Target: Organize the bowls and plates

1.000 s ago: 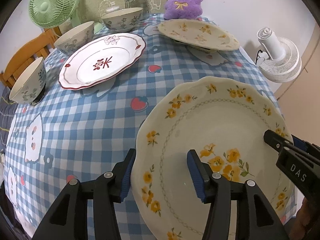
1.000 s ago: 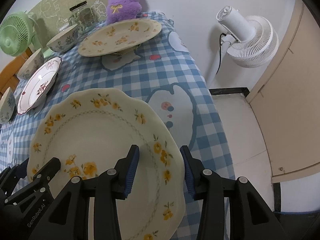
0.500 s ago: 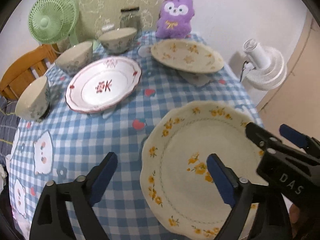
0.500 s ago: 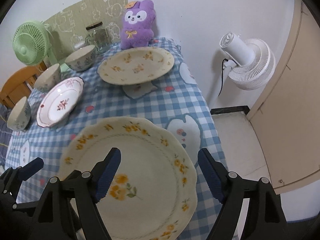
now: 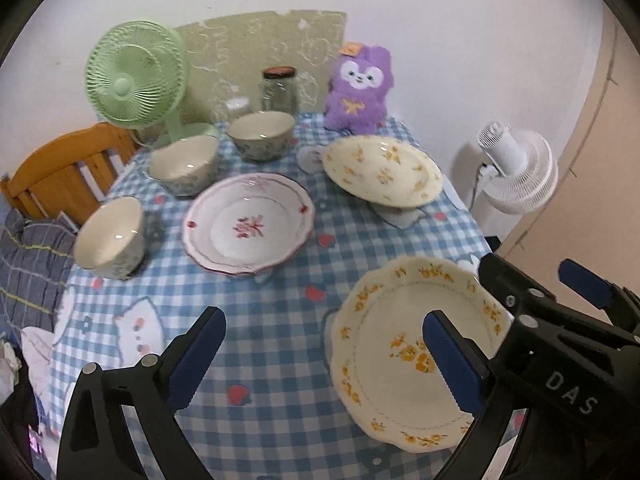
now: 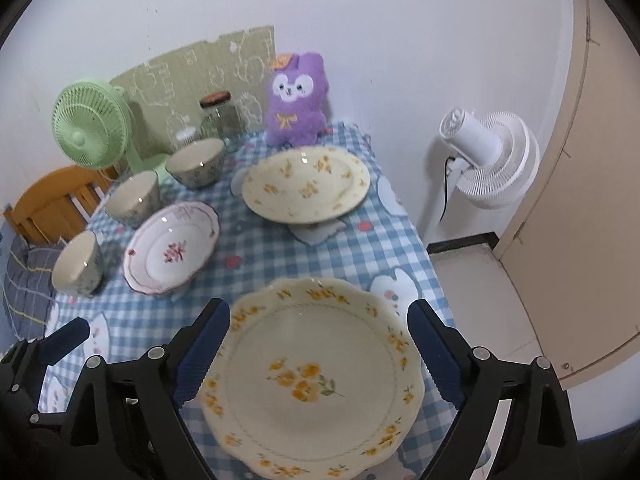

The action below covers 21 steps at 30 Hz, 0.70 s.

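Both grippers are released and their jaws are opening wider. Between the blue pads of the left gripper (image 5: 324, 356) only the checked tablecloth (image 5: 280, 344) and the left rim of the near yellow-flowered plate (image 5: 400, 344) show; the pads do not touch it. The right gripper (image 6: 318, 356) stands above the same plate (image 6: 316, 372), which appears between its pads, but they do not press on it. This plate lies flat at the near right corner of the table.

Further back, in the middle, sits the pink-rimmed plate (image 5: 250, 228) with a red flower. To its left is the nearest bowl (image 5: 110, 238), close to the table's left edge. Behind the pink-rimmed plate stand a second bowl (image 5: 184, 164) and a third bowl (image 5: 262, 134), and to the right a second yellow-flowered plate (image 5: 382, 170), which seems raised above the cloth. At the far edge are a green fan (image 5: 134, 74), a glass jar (image 5: 279, 88) and a purple plush toy (image 5: 360, 90). A white fan (image 5: 516, 172) stands on the floor at the right.
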Tool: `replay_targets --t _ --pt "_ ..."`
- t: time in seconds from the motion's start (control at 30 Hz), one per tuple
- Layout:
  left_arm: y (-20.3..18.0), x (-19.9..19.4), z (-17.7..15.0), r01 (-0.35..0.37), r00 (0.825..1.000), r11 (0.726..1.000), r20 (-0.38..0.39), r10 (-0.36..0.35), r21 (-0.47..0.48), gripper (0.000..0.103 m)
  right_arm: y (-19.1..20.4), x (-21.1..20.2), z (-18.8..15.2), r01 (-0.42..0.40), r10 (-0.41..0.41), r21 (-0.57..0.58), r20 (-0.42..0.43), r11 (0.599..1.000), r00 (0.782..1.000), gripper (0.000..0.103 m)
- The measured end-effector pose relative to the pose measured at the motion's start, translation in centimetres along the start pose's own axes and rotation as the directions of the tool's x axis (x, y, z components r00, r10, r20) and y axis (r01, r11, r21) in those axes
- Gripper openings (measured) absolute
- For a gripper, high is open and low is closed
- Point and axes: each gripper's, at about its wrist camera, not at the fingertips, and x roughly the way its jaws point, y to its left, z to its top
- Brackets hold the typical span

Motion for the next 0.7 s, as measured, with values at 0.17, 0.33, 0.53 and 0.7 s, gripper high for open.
replay_targets --t 0.17,0.33,0.53,0.7 --pt "1.7 -1.7 1.2 0.018 0.999 1.0 0.035 -0.018 -0.01 0.1 1.7 -2.1 1.3 0.022 -0.022 0.012 0.044 1.0 0.999 0.093" --pt "3.1 -3.4 2.6 0.035 0.997 0.999 0.065 -0.034 -0.003 0.1 3.1 -3.8 2.4 0.038 -0.041 0.039 0.074 0.999 0.996 0.093" --pt "4.5 -4.8 4.4 0.097 0.992 0.995 0.079 -0.098 0.024 0.1 4.6 -6.0 3.5 0.079 -0.092 0.1 0.132 0.992 0.987 0.097" --pt "5.0 -4.8 5.8 0.111 0.991 0.992 0.069 -0.115 0.051 0.1 5.2 -6.6 4.4 0.105 -0.122 0.124 0.135 0.987 0.983 0.098"
